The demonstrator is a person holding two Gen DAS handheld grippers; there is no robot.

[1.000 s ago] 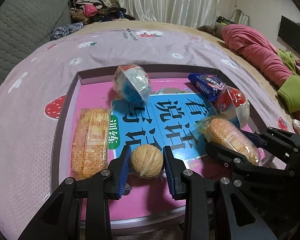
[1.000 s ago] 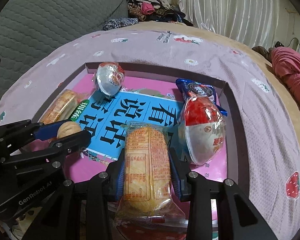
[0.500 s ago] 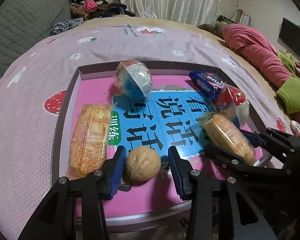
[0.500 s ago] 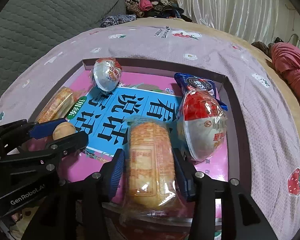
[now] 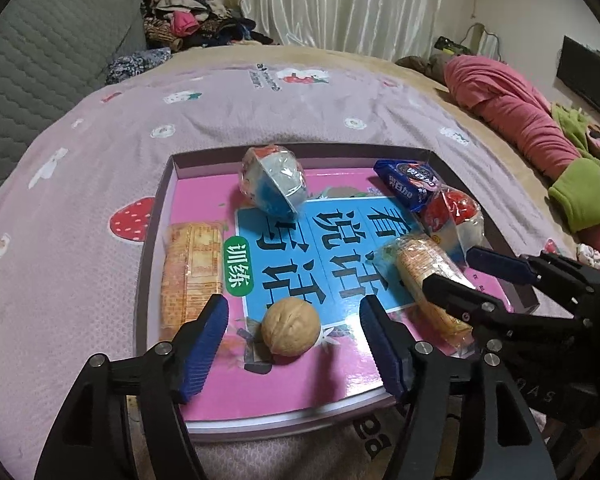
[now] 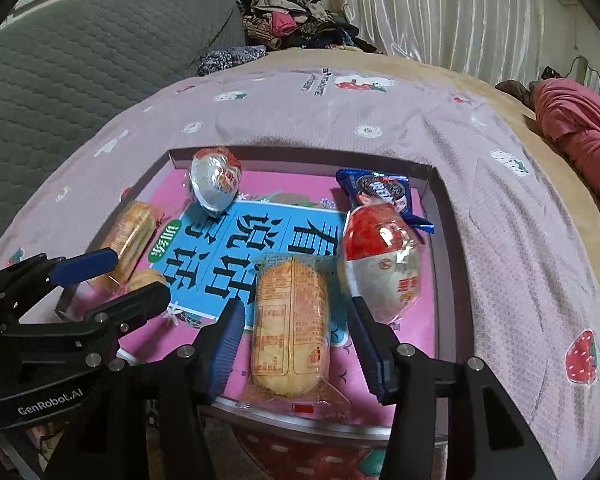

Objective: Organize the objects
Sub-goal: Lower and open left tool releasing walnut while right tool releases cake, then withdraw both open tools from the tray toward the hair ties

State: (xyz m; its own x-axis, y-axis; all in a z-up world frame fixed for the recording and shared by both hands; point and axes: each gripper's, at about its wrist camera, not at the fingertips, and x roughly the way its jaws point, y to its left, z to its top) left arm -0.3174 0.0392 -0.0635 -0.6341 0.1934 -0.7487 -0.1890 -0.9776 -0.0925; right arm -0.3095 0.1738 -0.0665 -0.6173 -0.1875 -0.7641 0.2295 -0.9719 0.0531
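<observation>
You are working over a bed draped in a pale purple strawberry-print blanket (image 5: pixel 228 120), with white curtains (image 5: pixel 340 0) and a heap of clothes (image 5: pixel 192 24) behind. On it is lying a shallow pink box lid (image 5: pixel 156 240). Your left gripper (image 5: pixel 294 344) is opening around a tan round walnut (image 5: pixel 291 332), pads clear of it. Your right gripper (image 6: pixel 296 344) is opening around a wrapped orange biscuit pack (image 6: pixel 290 324), not touching it.
</observation>
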